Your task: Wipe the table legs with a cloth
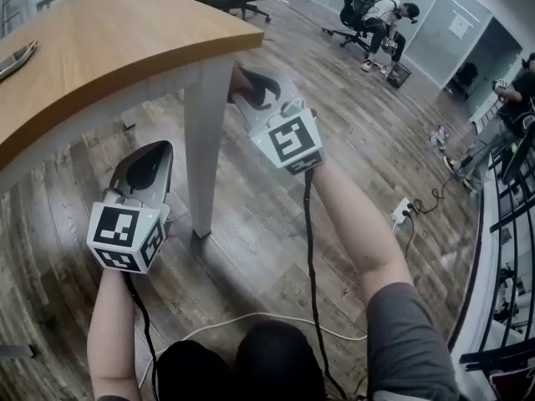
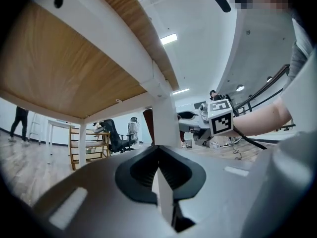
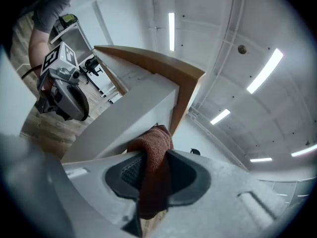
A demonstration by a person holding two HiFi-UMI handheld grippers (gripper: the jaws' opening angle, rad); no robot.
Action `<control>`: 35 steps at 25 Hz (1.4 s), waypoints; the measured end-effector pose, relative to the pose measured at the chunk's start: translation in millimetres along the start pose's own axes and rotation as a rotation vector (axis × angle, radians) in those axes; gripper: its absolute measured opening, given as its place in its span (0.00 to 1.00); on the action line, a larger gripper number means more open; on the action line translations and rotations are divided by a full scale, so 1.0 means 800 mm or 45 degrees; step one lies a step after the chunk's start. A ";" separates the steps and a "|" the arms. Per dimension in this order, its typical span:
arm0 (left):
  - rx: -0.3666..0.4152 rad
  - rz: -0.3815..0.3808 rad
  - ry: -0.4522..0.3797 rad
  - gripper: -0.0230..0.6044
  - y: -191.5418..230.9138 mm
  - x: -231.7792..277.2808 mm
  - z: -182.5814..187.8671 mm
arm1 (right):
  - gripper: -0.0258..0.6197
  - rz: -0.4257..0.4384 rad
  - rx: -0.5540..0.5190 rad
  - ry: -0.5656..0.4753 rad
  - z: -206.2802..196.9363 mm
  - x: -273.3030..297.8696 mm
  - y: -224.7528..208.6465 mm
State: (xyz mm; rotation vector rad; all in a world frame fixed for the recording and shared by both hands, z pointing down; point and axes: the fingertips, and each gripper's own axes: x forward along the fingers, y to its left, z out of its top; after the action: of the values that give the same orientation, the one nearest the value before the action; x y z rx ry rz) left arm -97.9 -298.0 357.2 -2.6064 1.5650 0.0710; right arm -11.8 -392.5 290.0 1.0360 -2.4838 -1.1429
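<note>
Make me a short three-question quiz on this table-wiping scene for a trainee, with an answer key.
1. True or false: the left gripper has its jaws together with nothing in them.
2. Which holds the reddish-brown cloth? A. left gripper B. right gripper C. neither
3. Fill in: the cloth is up near the top of a white ____, just under the wooden tabletop.

Key: 1. true; 2. B; 3. table leg
</note>
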 end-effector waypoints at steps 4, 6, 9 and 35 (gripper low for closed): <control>0.003 0.005 0.021 0.07 -0.002 -0.003 -0.005 | 0.17 -0.003 0.017 -0.078 0.020 0.012 -0.007; -0.004 0.012 0.035 0.07 -0.003 -0.004 -0.014 | 0.17 -0.001 0.035 -0.079 0.014 0.016 -0.001; -0.018 0.029 0.056 0.07 -0.004 -0.006 -0.030 | 0.17 0.013 0.032 -0.046 -0.009 0.018 0.020; -0.131 0.066 0.510 0.07 -0.024 -0.061 -0.327 | 0.17 0.333 0.212 0.405 -0.290 -0.001 0.316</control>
State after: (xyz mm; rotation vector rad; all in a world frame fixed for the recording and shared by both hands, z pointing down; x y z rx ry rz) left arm -107.1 -274.8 623.0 -2.7871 1.7892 -0.4022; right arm -34.0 -412.6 632.2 0.8240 -2.3947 -0.6488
